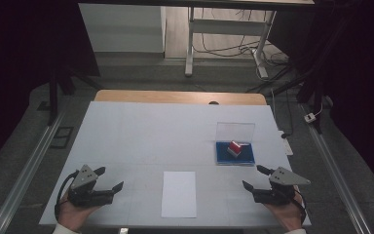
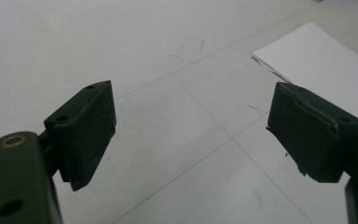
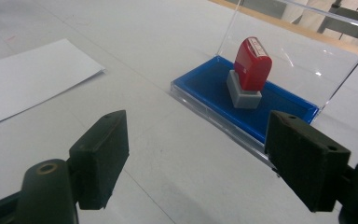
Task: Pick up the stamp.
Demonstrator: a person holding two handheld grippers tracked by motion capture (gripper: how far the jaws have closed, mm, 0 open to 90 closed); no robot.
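A red stamp with a grey base [image 1: 234, 148] [image 3: 249, 73] stands on a blue ink pad [image 1: 221, 155] [image 3: 205, 84] inside a clear case with its lid [image 1: 235, 130] [image 3: 307, 56] raised, at the right of the white table. A white sheet of paper [image 1: 178, 193] [image 2: 326, 56] [image 3: 23, 79] lies at the front middle. My left gripper [image 1: 108, 179] [image 2: 191, 135] rests at the front left, open and empty, jaws toward the paper. My right gripper [image 1: 256, 177] [image 3: 200, 154] is at the front right, open and empty, a short way in front of the ink pad.
The white table [image 1: 141, 136] ends in a wooden strip [image 1: 180, 96] at the far edge. Beyond it stand a white desk frame [image 1: 224, 29] and cables on the floor [image 1: 272, 58]. A metal rail [image 1: 24, 175] runs along the left side.
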